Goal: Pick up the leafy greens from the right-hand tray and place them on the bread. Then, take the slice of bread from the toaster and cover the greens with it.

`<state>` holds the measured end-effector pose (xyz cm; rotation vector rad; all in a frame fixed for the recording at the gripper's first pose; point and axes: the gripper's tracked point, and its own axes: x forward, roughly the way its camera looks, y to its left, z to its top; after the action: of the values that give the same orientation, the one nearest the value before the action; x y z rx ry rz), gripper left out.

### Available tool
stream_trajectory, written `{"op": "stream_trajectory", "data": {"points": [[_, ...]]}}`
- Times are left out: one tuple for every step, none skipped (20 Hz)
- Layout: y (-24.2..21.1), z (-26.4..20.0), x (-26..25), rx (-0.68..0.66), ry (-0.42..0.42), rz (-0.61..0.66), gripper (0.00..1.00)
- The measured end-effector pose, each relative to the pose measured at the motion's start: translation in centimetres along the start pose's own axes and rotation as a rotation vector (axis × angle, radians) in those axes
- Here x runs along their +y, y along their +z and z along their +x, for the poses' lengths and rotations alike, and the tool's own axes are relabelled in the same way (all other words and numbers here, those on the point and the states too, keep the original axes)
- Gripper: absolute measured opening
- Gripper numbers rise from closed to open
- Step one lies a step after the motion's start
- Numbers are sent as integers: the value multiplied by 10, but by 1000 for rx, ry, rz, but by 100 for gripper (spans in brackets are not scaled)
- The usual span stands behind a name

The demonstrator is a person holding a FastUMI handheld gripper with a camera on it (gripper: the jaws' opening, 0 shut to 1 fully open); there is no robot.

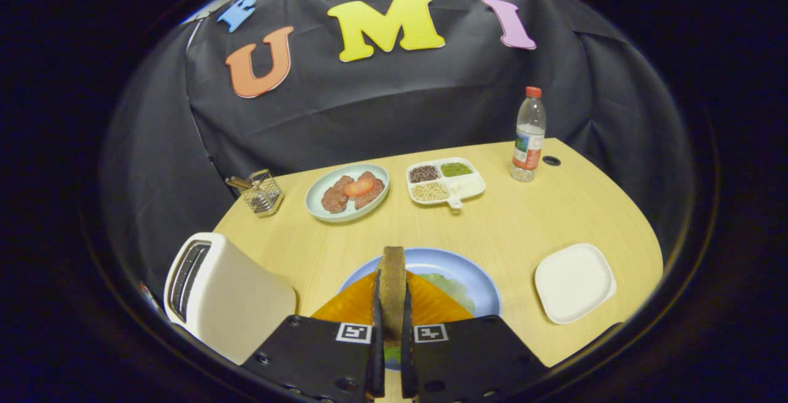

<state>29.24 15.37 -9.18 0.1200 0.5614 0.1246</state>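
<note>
The claw (392, 304) gripped a slice of bread (392, 289) on edge, both fingers (376, 323) pressed against its flat faces, the brown crust standing upright between them. Just below and ahead lay a round blue plate (458, 267) holding an orange, ridged piece, possibly the lower slice of bread (431, 306), with pale leafy greens (451, 286) showing at its far right edge. Beside the fingers on the left stood a white, smooth-sided toaster (225, 295) with 2 dark slots on top. To the right sat a square white tray (574, 282) with rounded corners. Farther across the pale wood-grain table (523, 224) rested a light green round plate (320, 197) with 2 brown meat pieces (351, 192) and a red tomato slice (359, 187) on top. Next to it was a white divided dish (471, 186) with 4 compartments, 3 of them holding dark, green and tan grains. A wire basket (262, 192) stood far left, a clear plastic bottle (529, 135) with a red cap far right.
</note>
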Motion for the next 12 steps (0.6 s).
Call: {"op": "stream_trajectory", "data": {"points": [[-2,3,-5,4,1,5,10],[-5,6,-8,12,7,8,10],[-7,9,-12,14,13,14,10],[-9,12,-16,14,18,18,10],[-11,14,-20,13,22,16,10],[-14,18,-25,12,22,13,10],[-16,21,-30,13,25,8,12],[-18,25,-34,17,24,8,12],[-21,27,-39,17,20,4,12],[-25,30,-42,24,19,3,16],[-29,32,-44,29,21,5,16],[-30,34,-46,29,23,7,17]]}}
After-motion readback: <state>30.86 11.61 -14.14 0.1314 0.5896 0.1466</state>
